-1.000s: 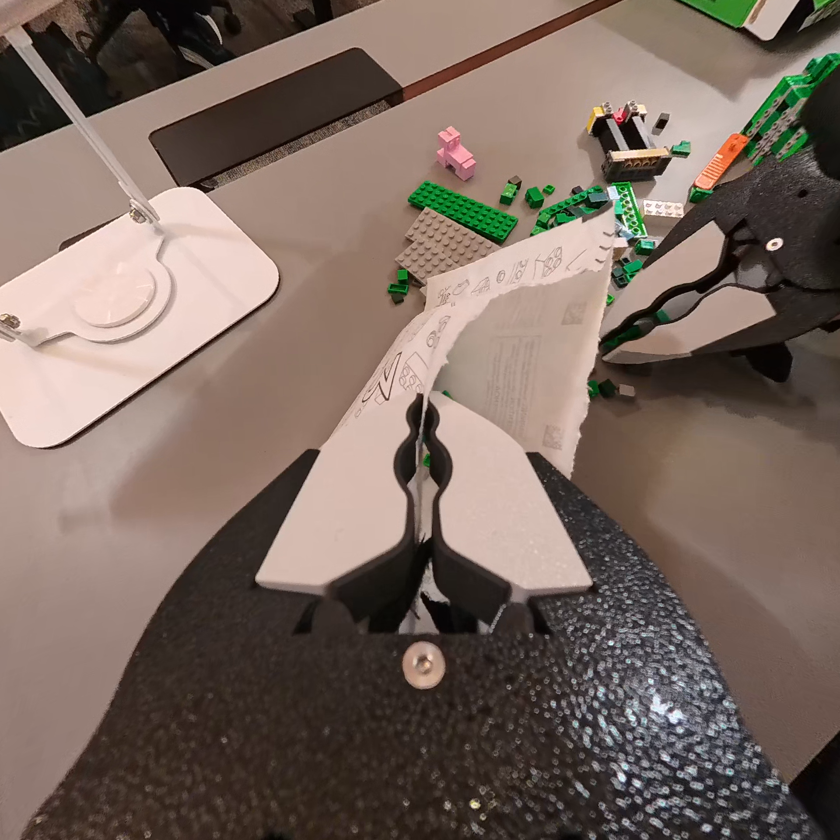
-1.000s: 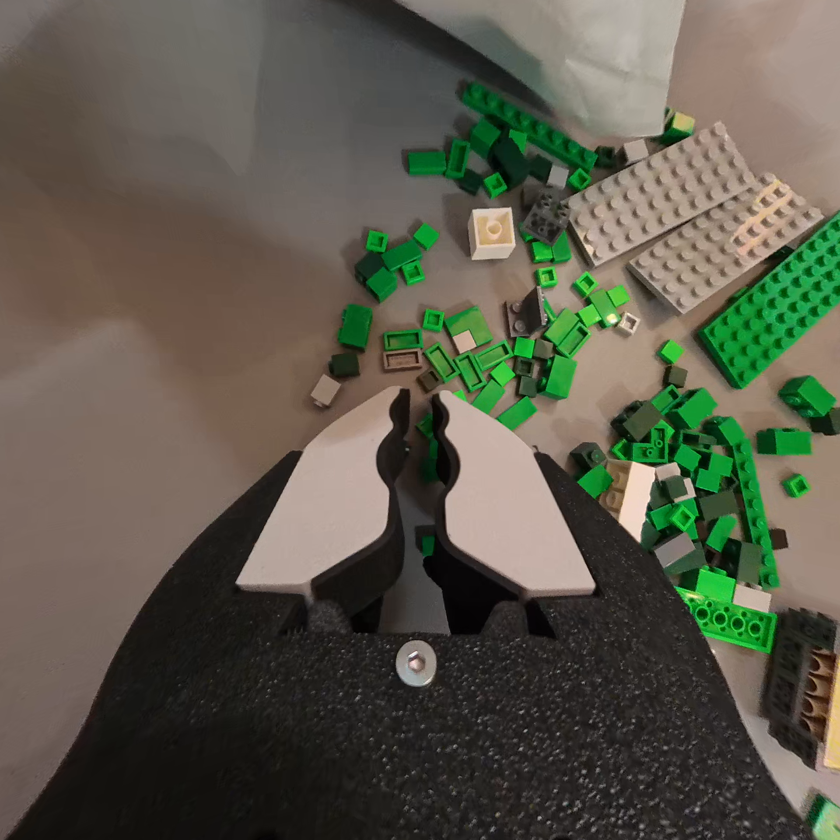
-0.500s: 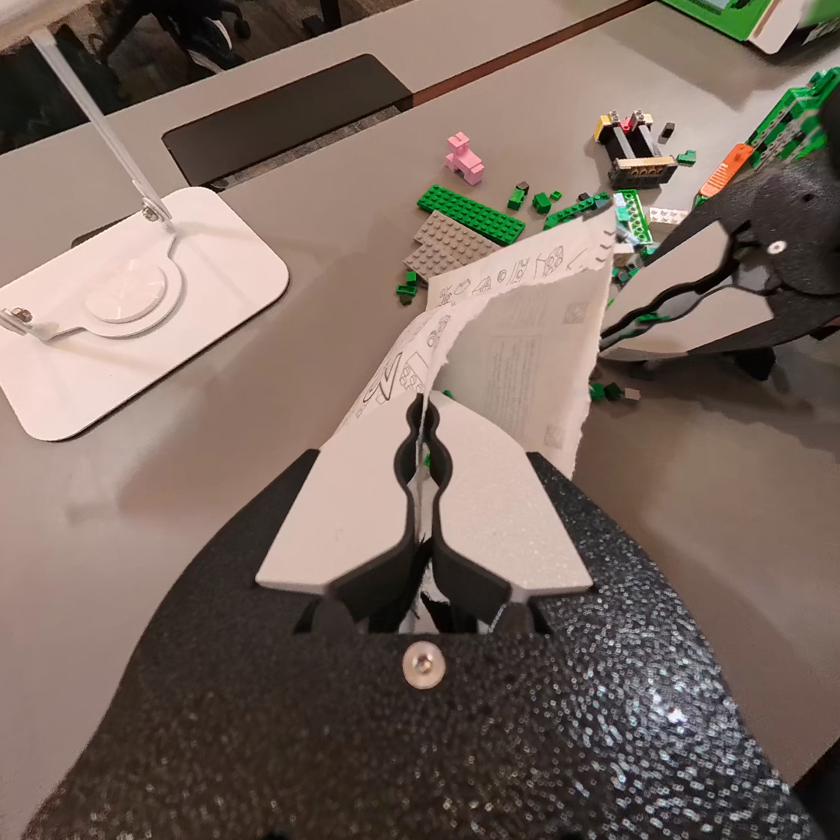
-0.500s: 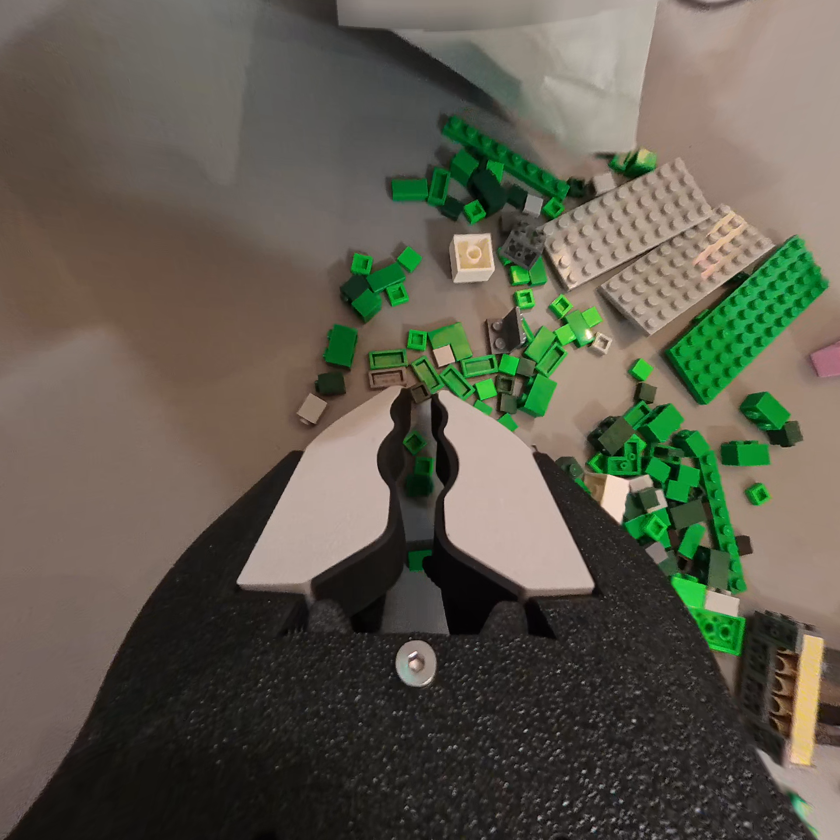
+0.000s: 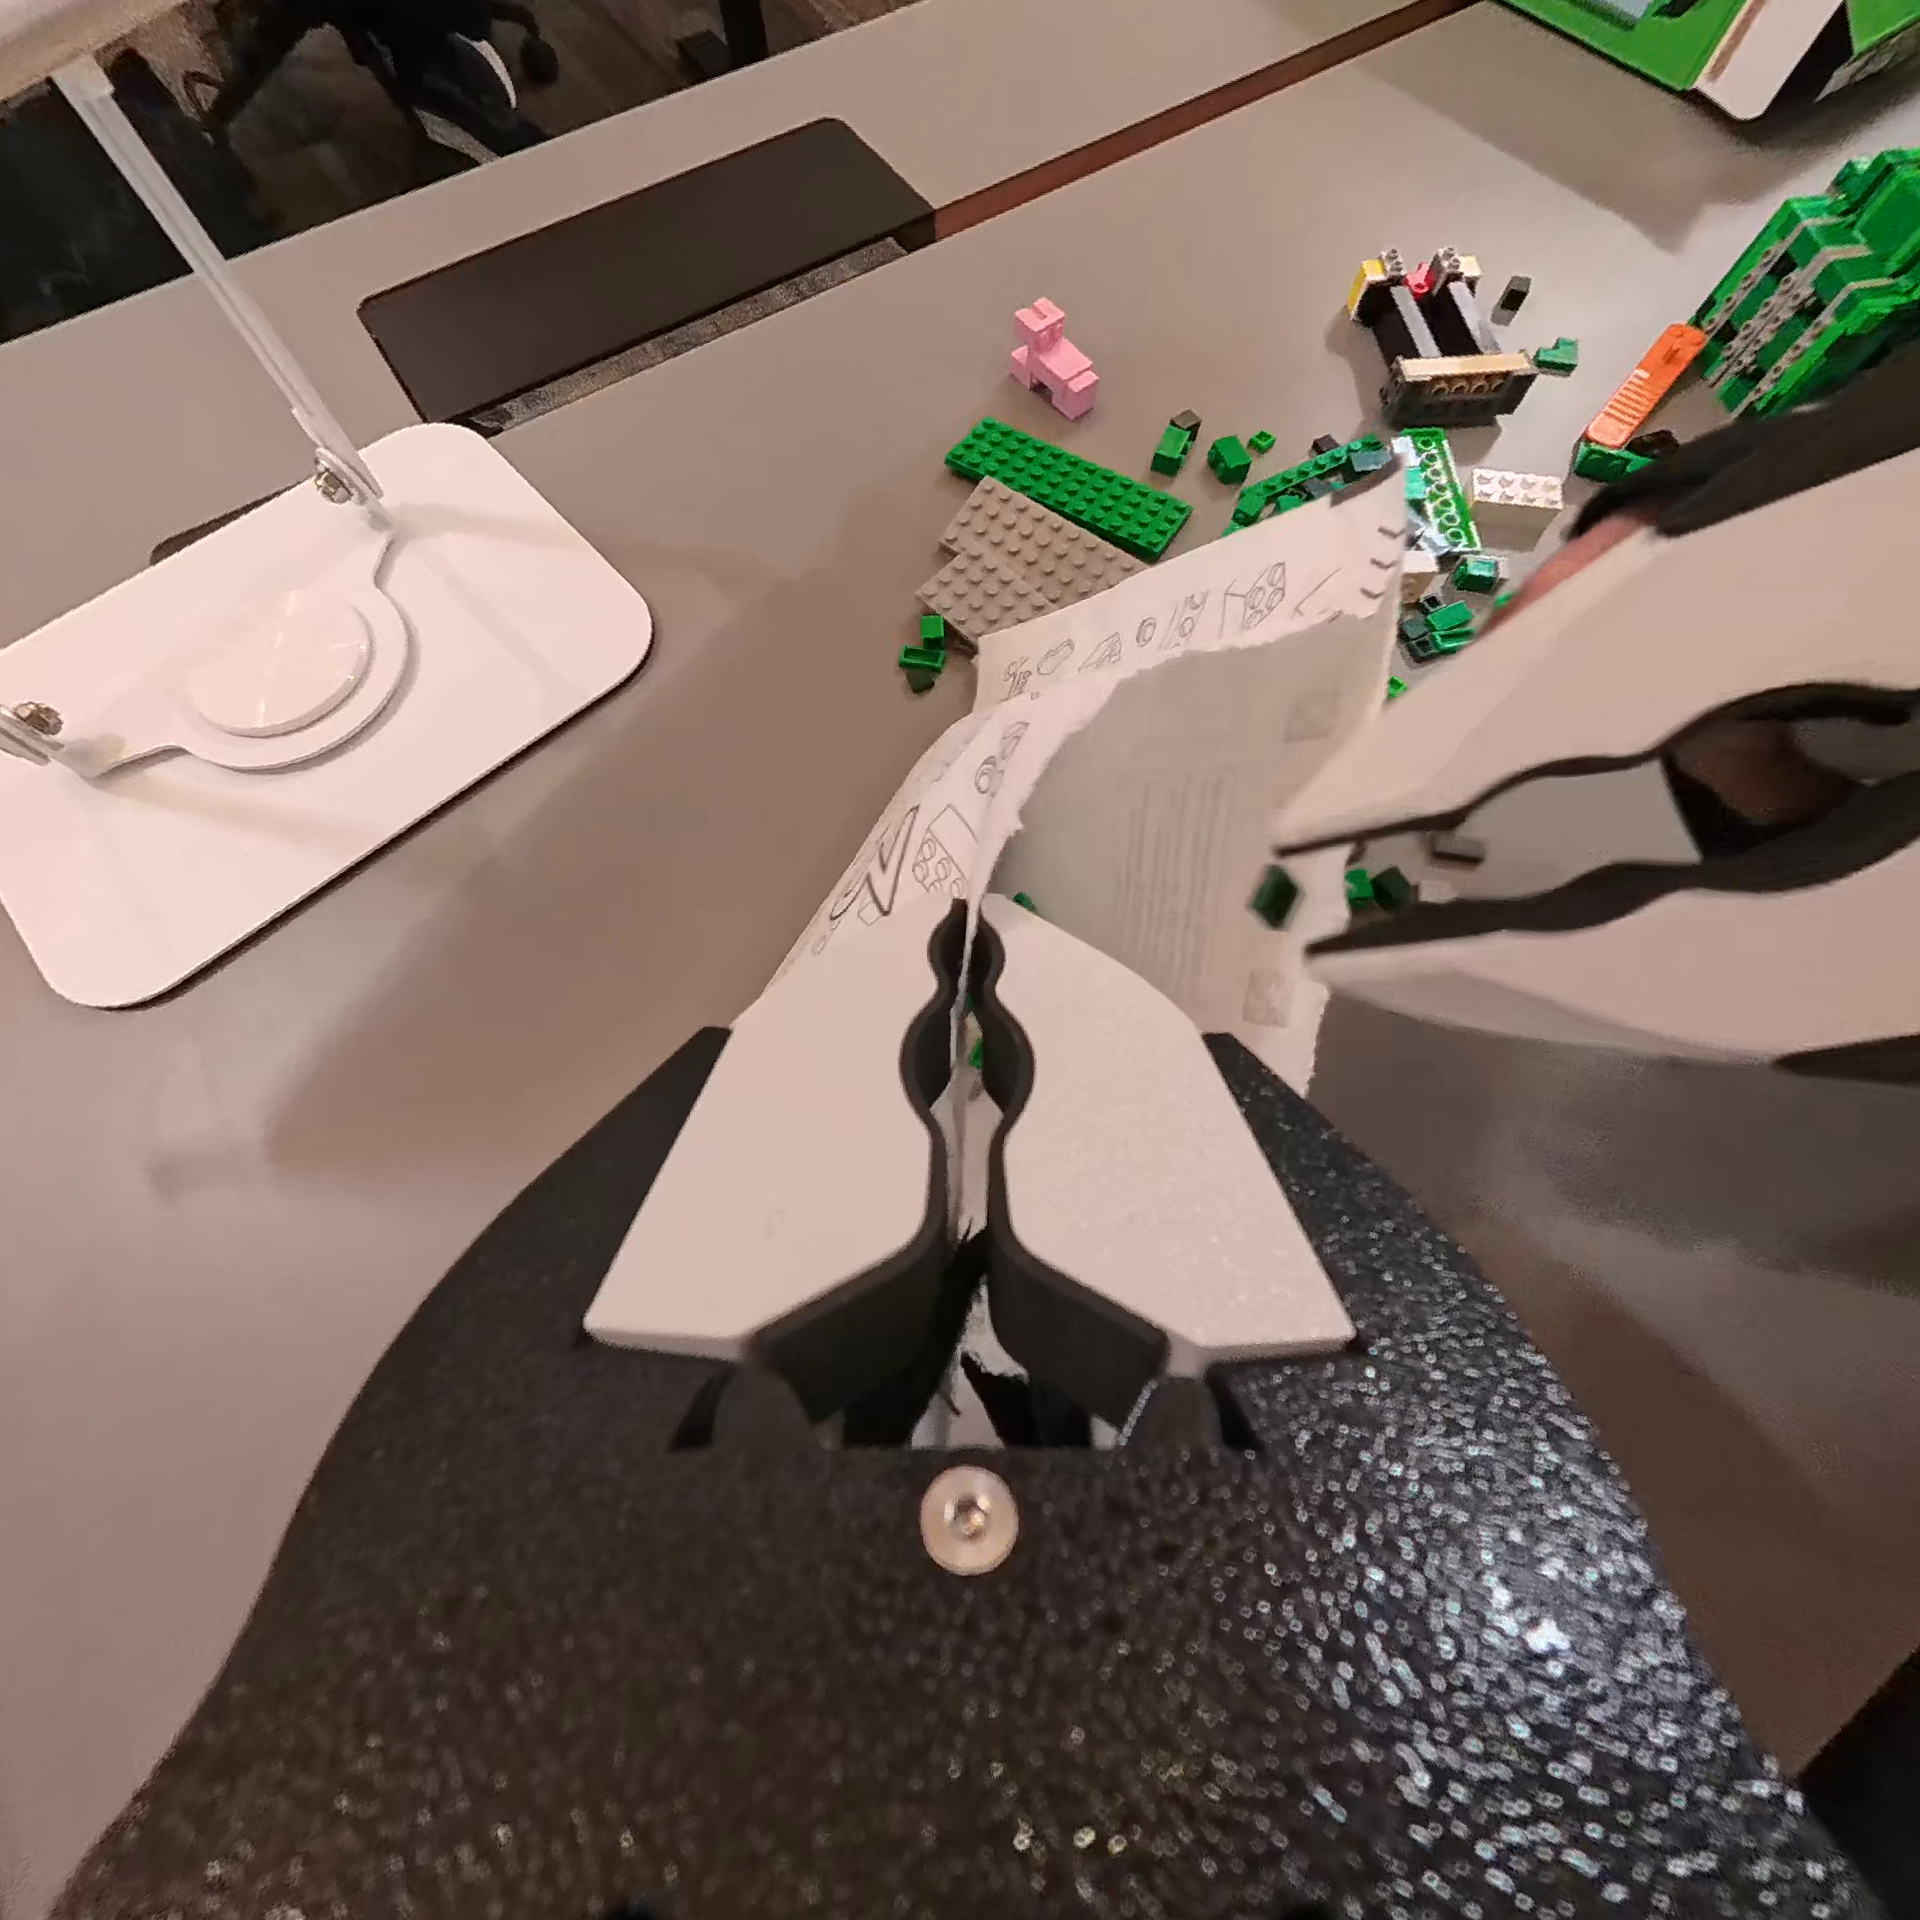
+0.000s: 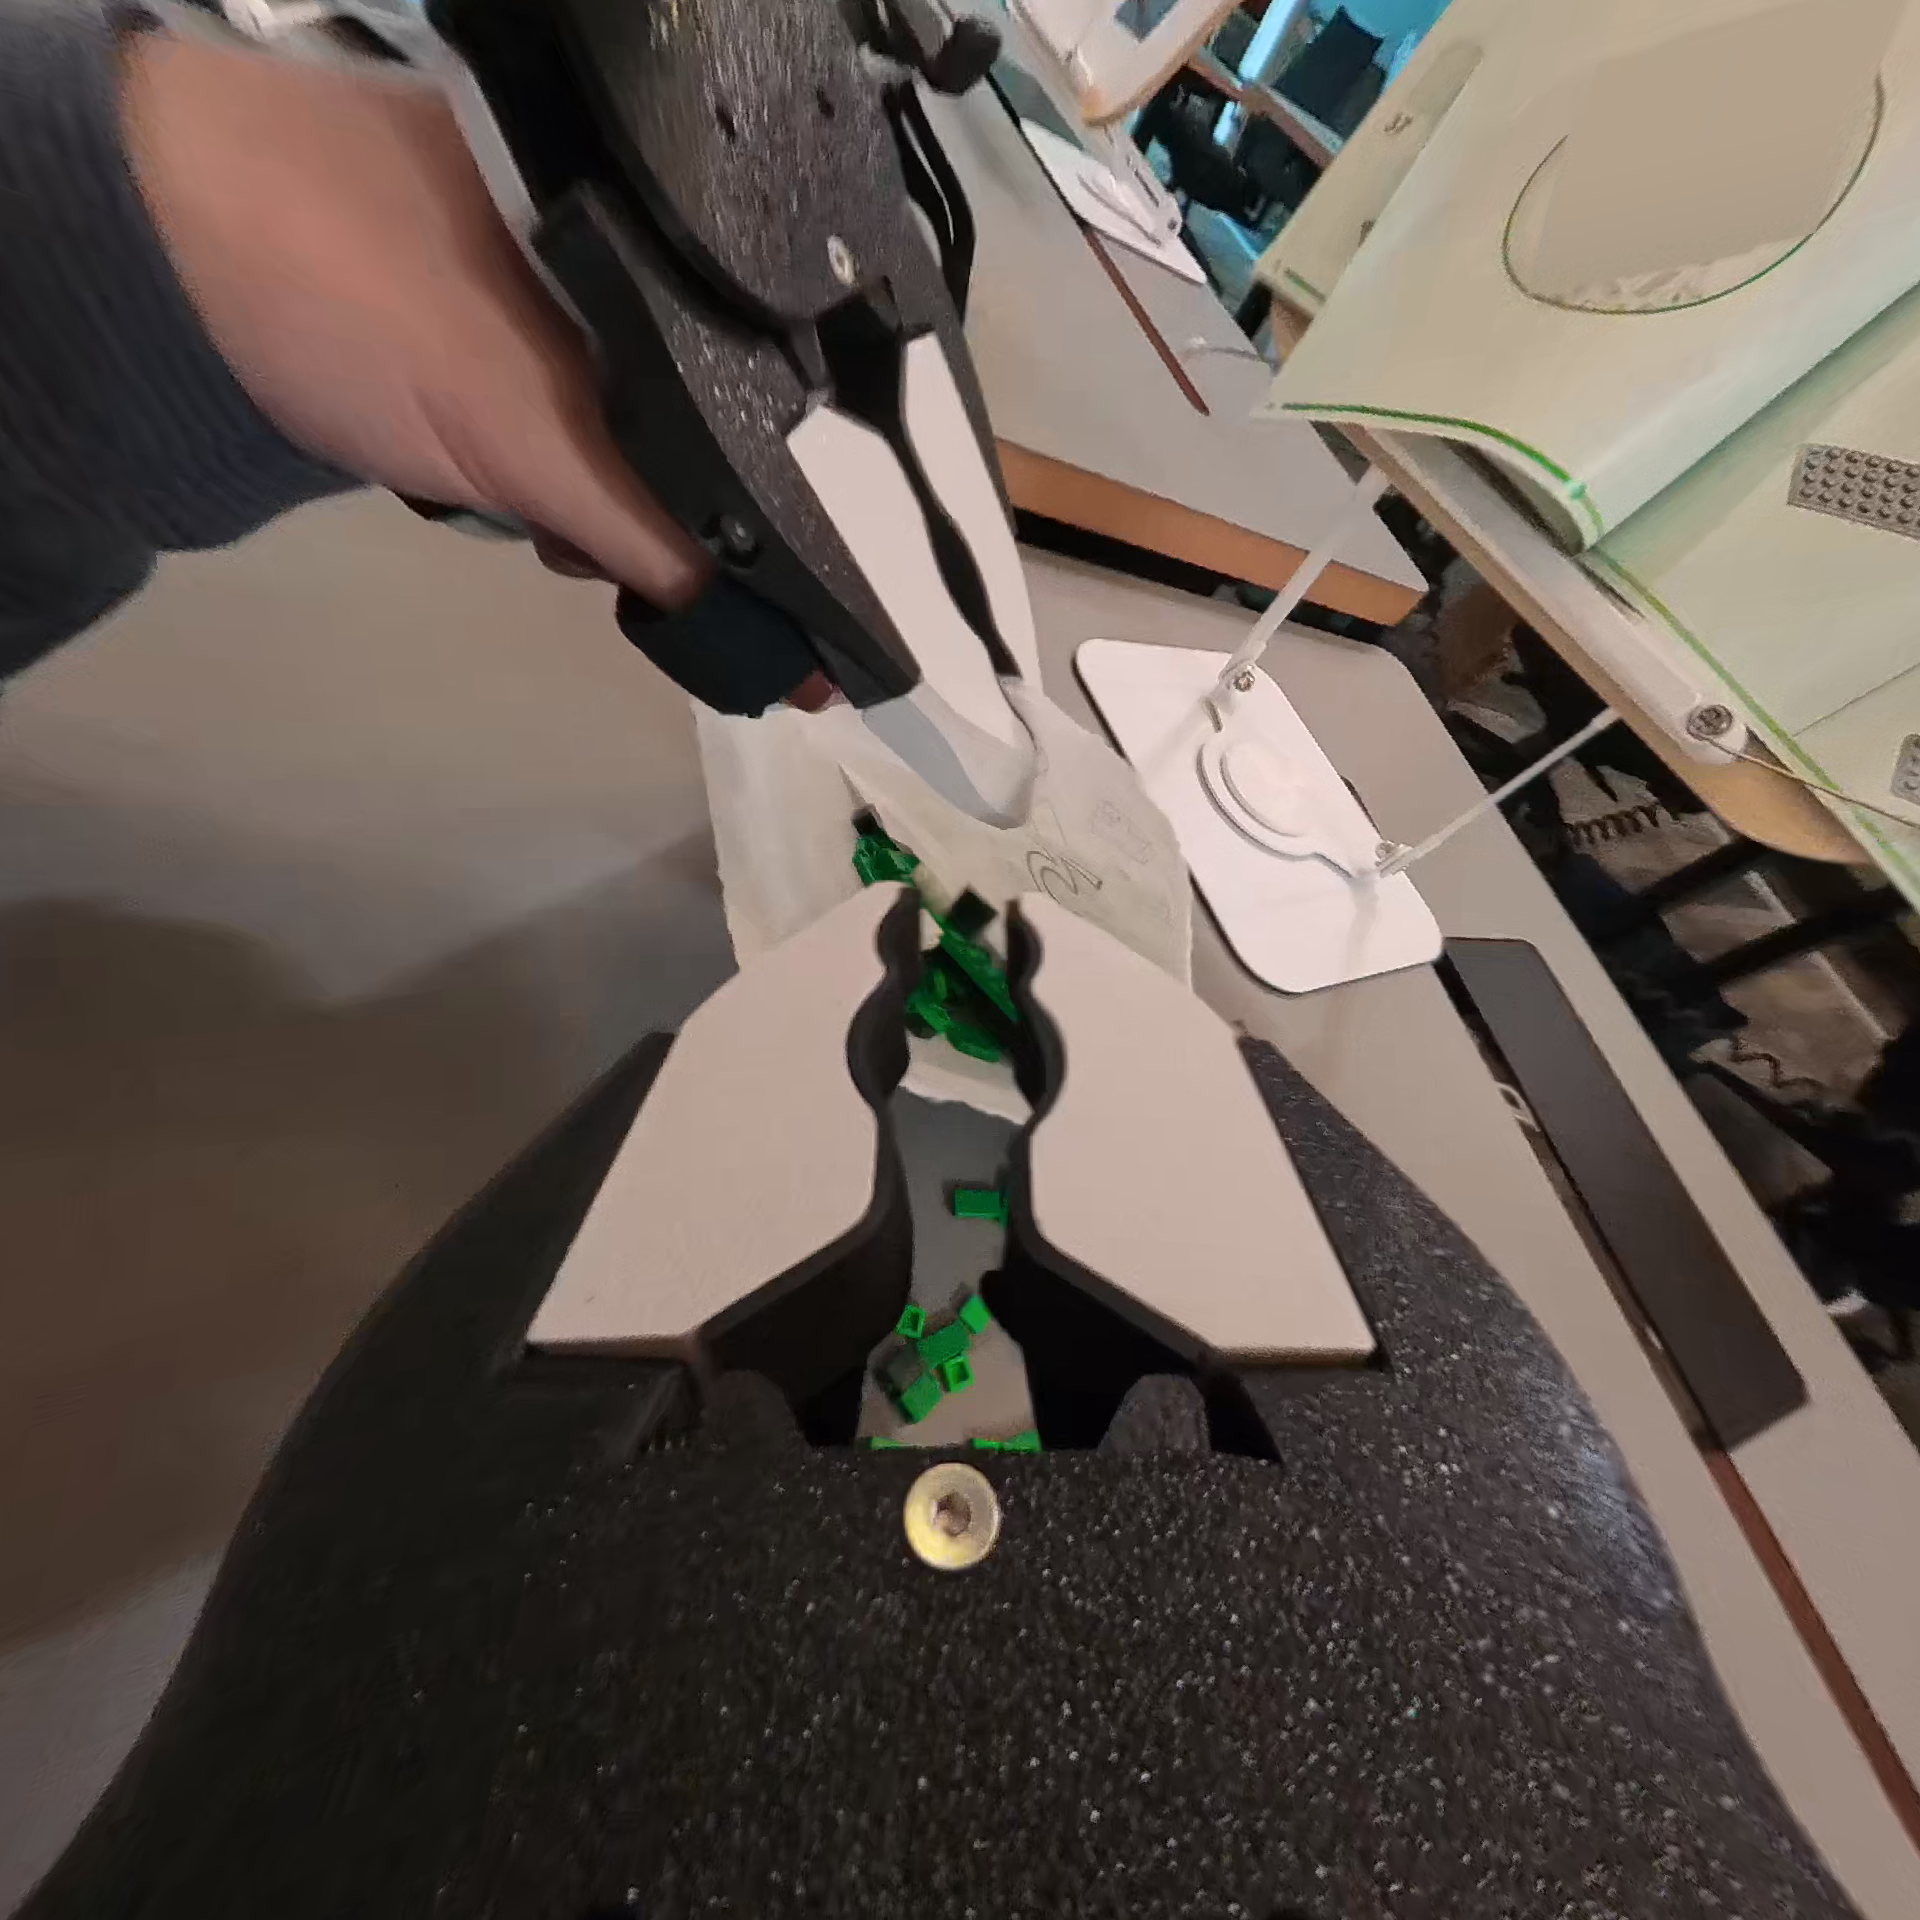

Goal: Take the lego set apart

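Left hand-held gripper clamped on torn white paper bag, loose green bricks inside. Right hand-held gripper jaws apart, nothing held, at 3 o'clock of bag. On grey surface: one green plate, one grey plate, one pink figure at 12 o'clock, one partly built green model at 2 o'clock, one white stand base at 10 o'clock.

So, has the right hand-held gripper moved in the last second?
Yes. In the left wrist view the right hand-held gripper has swung in from beside the brick pile toward the paper bag, jaws now open.
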Motion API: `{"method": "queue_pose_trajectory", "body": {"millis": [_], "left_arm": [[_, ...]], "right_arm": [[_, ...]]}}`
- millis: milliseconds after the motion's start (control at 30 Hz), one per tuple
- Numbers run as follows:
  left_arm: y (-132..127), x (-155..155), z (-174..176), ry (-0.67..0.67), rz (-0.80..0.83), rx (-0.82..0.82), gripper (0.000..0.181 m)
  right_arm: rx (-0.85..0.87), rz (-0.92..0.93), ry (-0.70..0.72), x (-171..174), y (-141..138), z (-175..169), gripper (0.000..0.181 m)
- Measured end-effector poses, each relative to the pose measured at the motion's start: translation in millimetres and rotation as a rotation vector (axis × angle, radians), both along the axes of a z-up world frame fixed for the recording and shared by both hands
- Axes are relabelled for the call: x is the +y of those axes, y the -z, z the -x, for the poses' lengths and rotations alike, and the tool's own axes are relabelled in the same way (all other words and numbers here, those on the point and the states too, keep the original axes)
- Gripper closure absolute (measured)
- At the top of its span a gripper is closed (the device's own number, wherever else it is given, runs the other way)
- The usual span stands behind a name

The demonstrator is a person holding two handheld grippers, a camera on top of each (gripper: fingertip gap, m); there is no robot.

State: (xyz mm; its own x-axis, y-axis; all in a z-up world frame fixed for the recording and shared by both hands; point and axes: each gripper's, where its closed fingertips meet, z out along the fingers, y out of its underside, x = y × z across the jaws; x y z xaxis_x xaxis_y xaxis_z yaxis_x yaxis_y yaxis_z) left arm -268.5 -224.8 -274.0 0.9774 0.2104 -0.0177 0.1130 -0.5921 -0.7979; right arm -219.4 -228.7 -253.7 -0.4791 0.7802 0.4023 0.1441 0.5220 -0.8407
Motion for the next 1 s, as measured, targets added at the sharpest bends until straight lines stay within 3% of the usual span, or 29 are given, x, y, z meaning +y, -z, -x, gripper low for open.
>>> {"method": "queue_pose_trajectory", "body": {"millis": [33,133,267,333,433,600,800,1000], "left_arm": [[-0.7,-0.2,0.2,-0.001,-0.002,0.002,0.181],[-2.9,-1.9,2.8,-0.01,-0.017,-0.002,0.181],[-4.7,-9.6,11.7,-0.046,-0.023,0.002,0.181],[-5.5,-15.4,18.1,-0.074,-0.02,0.011,0.181],[-7.5,-21.6,23.6,-0.098,-0.029,0.008,0.181],[-10.7,-25.4,26.2,-0.108,-0.044,0.008,0.181],[-10.5,-25.0,24.6,-0.098,-0.04,0.006,0.181],[-14.7,-22.9,21.0,-0.085,-0.055,0.009,0.181]], "right_arm": [[-0.004,-0.021,0.008,-0.7,2.1,2.3,0.159],[0.07,-0.038,0.014,0.6,-8.7,-0.8,0.16],[0.142,0.051,0.099,36.1,-27.2,-10.6,0.165],[0.033,0.146,0.13,57.8,-8.5,-10.2,0.167],[-0.245,0.143,0.166,77.8,50.1,-5.8,0.168],[-0.482,0.149,0.139,67.1,105.4,6.6,0.172],[-0.567,0.01,0.226,79.4,126.9,12.4,0.177],[-0.561,0.039,0.233,85.0,129.8,18.6,0.177]]}}
